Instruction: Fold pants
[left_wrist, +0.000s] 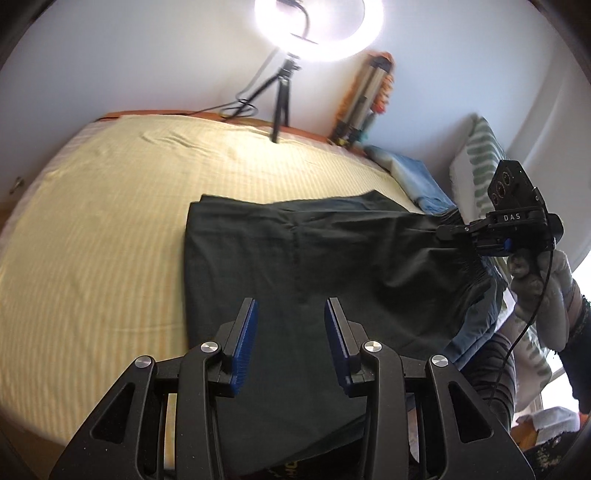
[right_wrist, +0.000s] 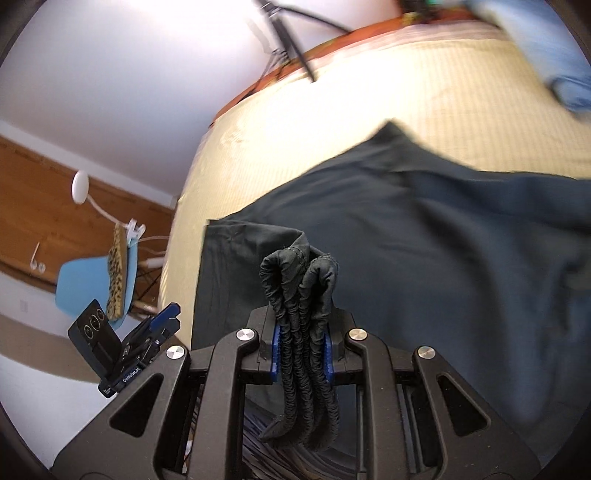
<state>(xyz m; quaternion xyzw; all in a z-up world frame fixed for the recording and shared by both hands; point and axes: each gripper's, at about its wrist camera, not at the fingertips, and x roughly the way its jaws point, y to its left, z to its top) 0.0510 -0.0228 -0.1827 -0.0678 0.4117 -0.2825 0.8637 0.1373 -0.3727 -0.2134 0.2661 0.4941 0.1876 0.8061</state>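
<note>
Dark grey-green pants (left_wrist: 295, 258) lie spread on a bed with a pale yellow checked sheet (left_wrist: 110, 221). Over their near part my left gripper (left_wrist: 290, 306) hovers open, its blue pads (left_wrist: 245, 332) apart with nothing pinched between them. At the right, my right gripper (left_wrist: 448, 233) is shut on the gathered elastic waistband and lifts that end off the bed. In the right wrist view the bunched waistband (right_wrist: 301, 291) is clamped between the right gripper's (right_wrist: 301, 332) blue pads, and the rest of the pants (right_wrist: 406, 240) drapes beyond. The left gripper (right_wrist: 171, 314) shows at the lower left, beside the bed's edge.
A ring light (left_wrist: 314, 29) on a black tripod (left_wrist: 280, 99) stands at the bed's far edge. Folded blue jeans (left_wrist: 417, 173) and a green-patterned pillow (left_wrist: 480, 158) lie at the right. A gloved hand (left_wrist: 546, 273) holds the right gripper. A blue chair (right_wrist: 88, 284) stands beside the bed.
</note>
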